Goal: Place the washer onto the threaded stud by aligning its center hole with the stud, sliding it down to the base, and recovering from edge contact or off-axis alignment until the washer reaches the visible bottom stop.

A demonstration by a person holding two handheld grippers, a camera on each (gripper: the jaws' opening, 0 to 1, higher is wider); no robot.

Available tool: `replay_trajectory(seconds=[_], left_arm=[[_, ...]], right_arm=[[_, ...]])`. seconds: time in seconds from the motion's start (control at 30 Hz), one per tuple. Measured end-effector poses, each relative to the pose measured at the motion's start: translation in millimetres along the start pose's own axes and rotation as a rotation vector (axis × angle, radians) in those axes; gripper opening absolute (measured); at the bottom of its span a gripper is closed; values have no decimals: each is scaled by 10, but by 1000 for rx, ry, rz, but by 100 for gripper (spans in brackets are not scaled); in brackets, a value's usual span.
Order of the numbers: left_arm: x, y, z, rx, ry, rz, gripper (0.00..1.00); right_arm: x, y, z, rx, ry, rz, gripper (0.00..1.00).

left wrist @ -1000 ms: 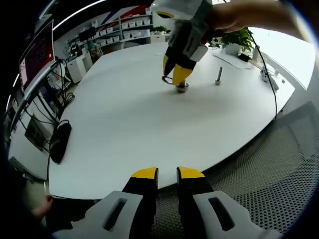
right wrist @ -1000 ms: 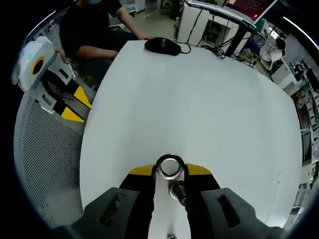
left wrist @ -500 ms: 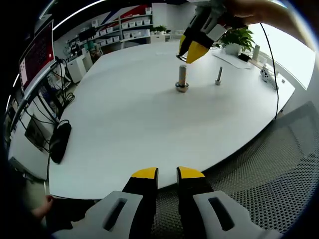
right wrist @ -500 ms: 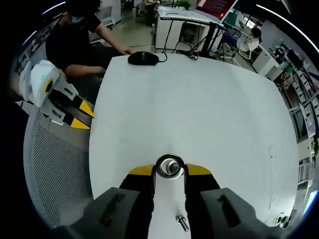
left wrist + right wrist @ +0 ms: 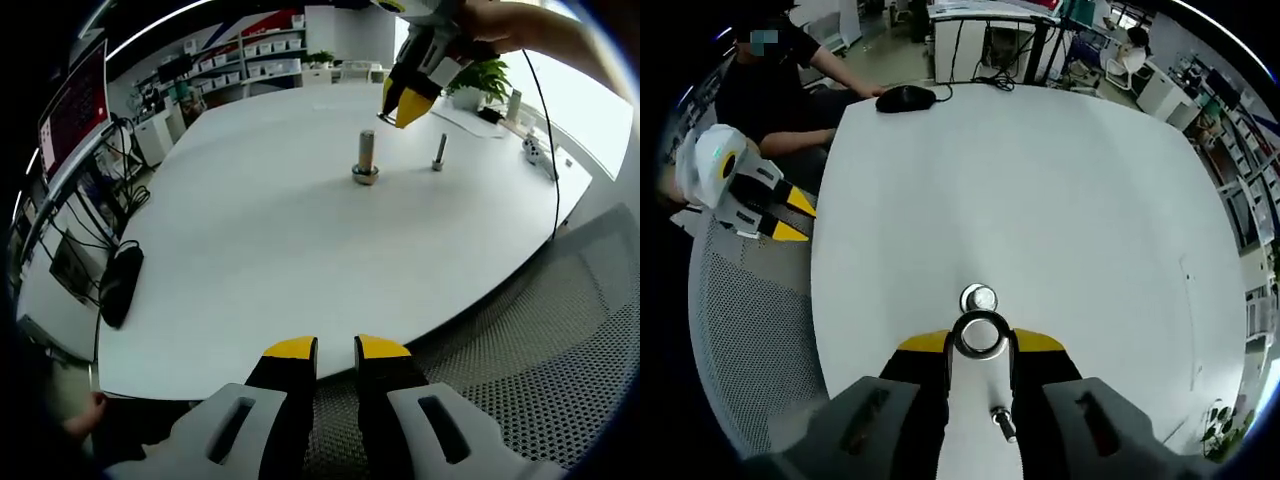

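The right gripper [image 5: 980, 342] is clamping the washer [image 5: 980, 334] above the white surface [image 5: 1060, 200], at 6 o'clock from the threaded stud [image 5: 978, 298]. The left gripper [image 5: 335, 348] is hovering nearly closed, holding nothing, off the surface edge.

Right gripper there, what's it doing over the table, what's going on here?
A person holds a gripper in each hand over a white table. The right gripper is shut on a washer, held in the air above the table. The threaded stud stands upright on the table, and in the left gripper view the right gripper hangs up and to one side of it, so the washer is not on it yet. A second bolt stands nearby. The left gripper waits shut, off the table's edge.
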State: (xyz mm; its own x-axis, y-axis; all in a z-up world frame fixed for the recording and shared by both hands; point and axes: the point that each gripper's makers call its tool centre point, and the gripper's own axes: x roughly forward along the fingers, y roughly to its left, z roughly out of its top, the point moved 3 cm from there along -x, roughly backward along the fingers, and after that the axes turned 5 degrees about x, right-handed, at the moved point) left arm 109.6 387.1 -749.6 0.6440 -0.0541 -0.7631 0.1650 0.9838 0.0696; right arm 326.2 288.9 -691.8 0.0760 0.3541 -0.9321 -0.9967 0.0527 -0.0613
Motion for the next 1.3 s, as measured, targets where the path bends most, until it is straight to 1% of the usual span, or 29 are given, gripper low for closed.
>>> replay_trajectory(seconds=[0.2,0.5,0.67,0.9,1.1,1.2,1.3], left_arm=[[1,1,0,0,0,0,12],[0,1,-1,-1,-1,1,12],[1,3,1,-1,-2,1,12],[1,4,3,-3,-3,2,12],[1,3,4,-4,-4,3,12],[1,2,4,-5,-4,3,12],[2,3,5,-5,-3,3,12]], right_arm=[[71,13,-4,3,21,17,23],[124,52,4,12,29,43,23],[147,59,14,7,34,42,23],[162,35,85,4,23,32,23],[195,15,122,-3,30,33,23],[209,10,169,-14,34,33,23],[229,8,189,-30,51,34,23]])
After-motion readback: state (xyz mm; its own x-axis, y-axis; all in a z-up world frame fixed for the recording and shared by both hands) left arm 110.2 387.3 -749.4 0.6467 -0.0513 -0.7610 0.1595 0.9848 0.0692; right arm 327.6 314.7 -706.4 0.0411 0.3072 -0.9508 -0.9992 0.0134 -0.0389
